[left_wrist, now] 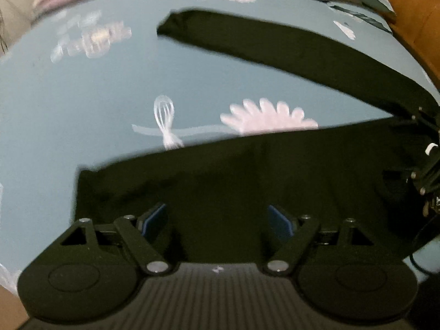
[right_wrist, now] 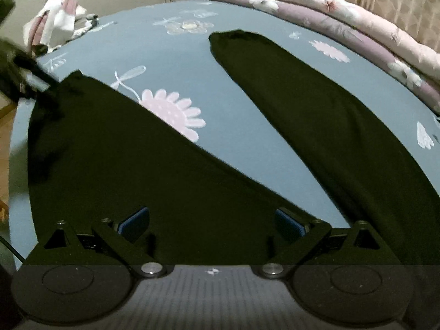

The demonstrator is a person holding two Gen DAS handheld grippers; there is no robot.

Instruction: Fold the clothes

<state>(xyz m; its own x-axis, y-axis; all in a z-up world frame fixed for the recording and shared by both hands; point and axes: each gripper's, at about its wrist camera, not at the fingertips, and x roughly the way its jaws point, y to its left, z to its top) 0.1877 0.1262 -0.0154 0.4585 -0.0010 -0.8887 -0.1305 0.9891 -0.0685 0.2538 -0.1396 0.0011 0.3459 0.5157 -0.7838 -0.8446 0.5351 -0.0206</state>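
From the left wrist, the left gripper (left_wrist: 217, 220) has its jaws spread wide, holding nothing, poised over a black garment (left_wrist: 247, 176) spread on the blue flowered bed sheet (left_wrist: 82, 104); one long part (left_wrist: 275, 46) angles away. From the right wrist, the right gripper (right_wrist: 213, 221) likewise stands wide apart and empty over the same cloth, folded quilts (right_wrist: 343, 24) lying beyond.

Black trousers (right_wrist: 137, 165) lie flat, legs spread apart in a V.
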